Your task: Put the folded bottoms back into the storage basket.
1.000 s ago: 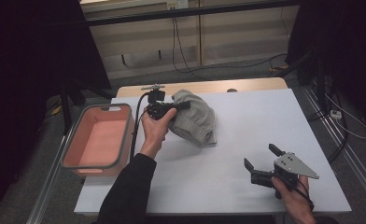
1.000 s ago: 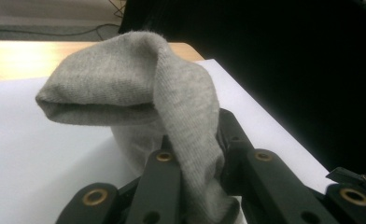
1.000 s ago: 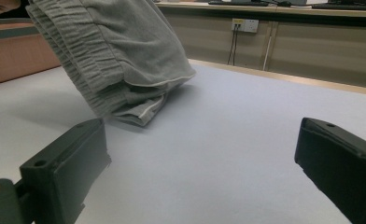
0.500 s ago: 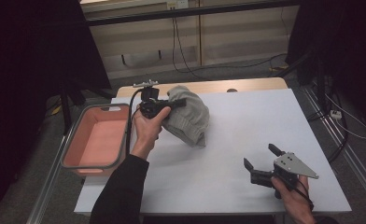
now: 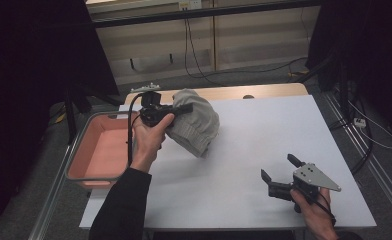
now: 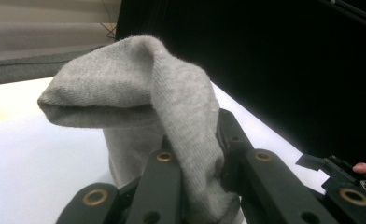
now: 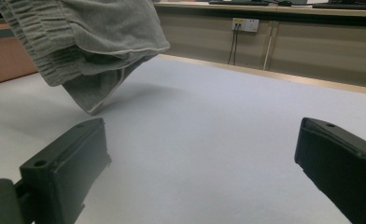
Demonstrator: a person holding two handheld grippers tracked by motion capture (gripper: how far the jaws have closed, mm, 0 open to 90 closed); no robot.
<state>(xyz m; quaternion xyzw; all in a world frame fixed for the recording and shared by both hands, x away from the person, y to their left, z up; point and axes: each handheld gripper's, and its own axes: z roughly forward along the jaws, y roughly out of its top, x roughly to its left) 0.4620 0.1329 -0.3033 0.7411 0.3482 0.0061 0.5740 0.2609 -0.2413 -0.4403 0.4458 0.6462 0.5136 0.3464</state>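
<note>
Pink tub (image 5: 86,170) sits at the left edge of the bench (image 5: 264,145), partly over the side; its inside shows bare, nothing in it. No brand, label or writing can be read on tub, cloth or tools. Left hand-held gripper (image 5: 184,108) is raised over the bench's far-left part, just right of the tub, jaws closed on a grey knit cloth (image 5: 194,125). In the left gripper view the cloth (image 6: 144,107) is pinched between the jaws and folds over them. The cloth hangs from the grip; in the right gripper view its lower corner (image 7: 95,105) hangs just above the bench, and whether it touches cannot be told. Right hand-held gripper (image 5: 279,172) rests low at the near-right of the bench, well apart from the cloth, jaws spread wide, holding nothing.
</note>
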